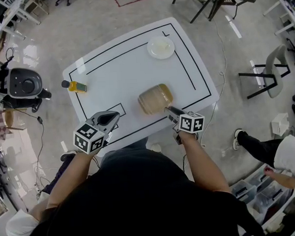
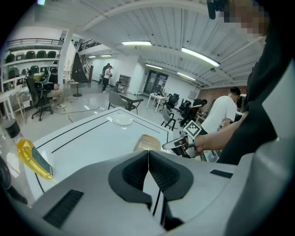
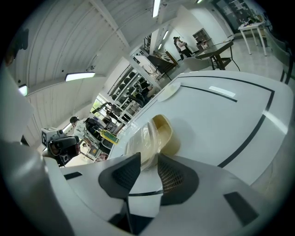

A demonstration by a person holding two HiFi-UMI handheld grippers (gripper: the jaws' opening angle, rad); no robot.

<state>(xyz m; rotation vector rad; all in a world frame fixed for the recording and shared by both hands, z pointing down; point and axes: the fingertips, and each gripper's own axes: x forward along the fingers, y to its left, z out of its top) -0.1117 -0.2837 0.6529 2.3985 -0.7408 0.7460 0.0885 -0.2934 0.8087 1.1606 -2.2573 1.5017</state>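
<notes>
Left tool (image 1: pixel 112 116) (image 2: pixel 148 152): over the near left part of the counter (image 1: pixel 129 66), above the small black-outlined box. Its jaws are pressed fully together with nothing between them.

Right tool (image 1: pixel 168 109) (image 3: pixel 146 156): at the near right, just inside the black border line. Its jaws stand at a narrow gap, and the near edge of the clear plastic container (image 1: pixel 155 98) (image 3: pixel 147 136) sits between the tips, gripped.

Clear plastic container: lying on its side on the counter, right of centre, directly beyond the right tool. It shows a tan interior, and its mouth faces away from that tool.

Yellow bottle (image 1: pixel 76 86) (image 2: pixel 32 159): black cap, lying flat at the left edge, well apart from the container.

White plate (image 1: pixel 160 47) (image 2: pixel 122 120): at the far right of the counter, inside the border line, apart from everything else.
</notes>
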